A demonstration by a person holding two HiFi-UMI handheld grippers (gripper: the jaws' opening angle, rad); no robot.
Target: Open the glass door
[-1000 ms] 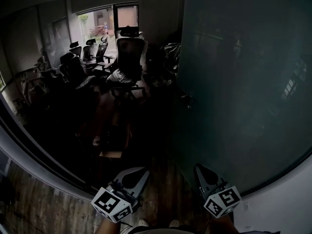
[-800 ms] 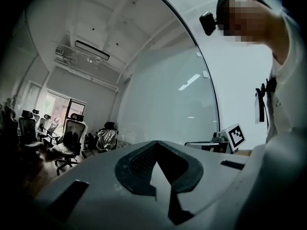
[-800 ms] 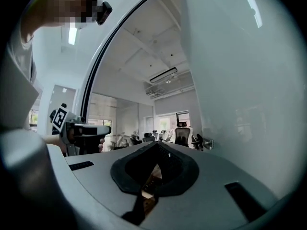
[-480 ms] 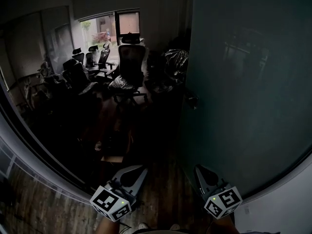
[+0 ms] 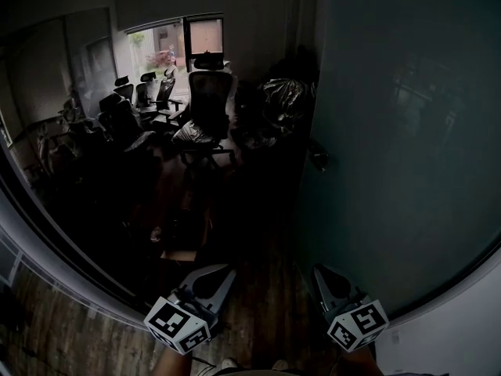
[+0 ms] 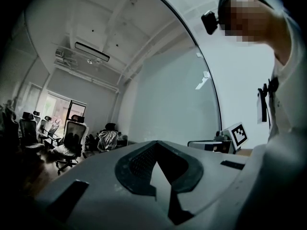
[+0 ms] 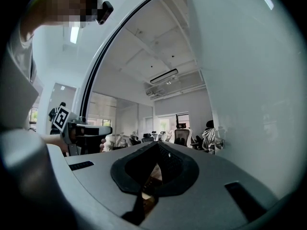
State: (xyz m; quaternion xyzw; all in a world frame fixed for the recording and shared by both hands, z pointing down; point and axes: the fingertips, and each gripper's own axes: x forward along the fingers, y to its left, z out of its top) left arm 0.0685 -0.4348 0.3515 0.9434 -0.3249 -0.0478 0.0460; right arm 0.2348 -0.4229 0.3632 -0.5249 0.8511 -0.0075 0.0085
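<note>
I am holding my right claw (image 5: 322, 274) and left claw (image 5: 222, 276) clenched, empty; the handle (image 5: 318, 157) on the glass door (image 5: 407, 171) is lying straight ahead of the right one, the nearer.

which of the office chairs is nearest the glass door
The high-back chair with the headrest, alone in front of the window; the other chairs cluster farther left.
</note>
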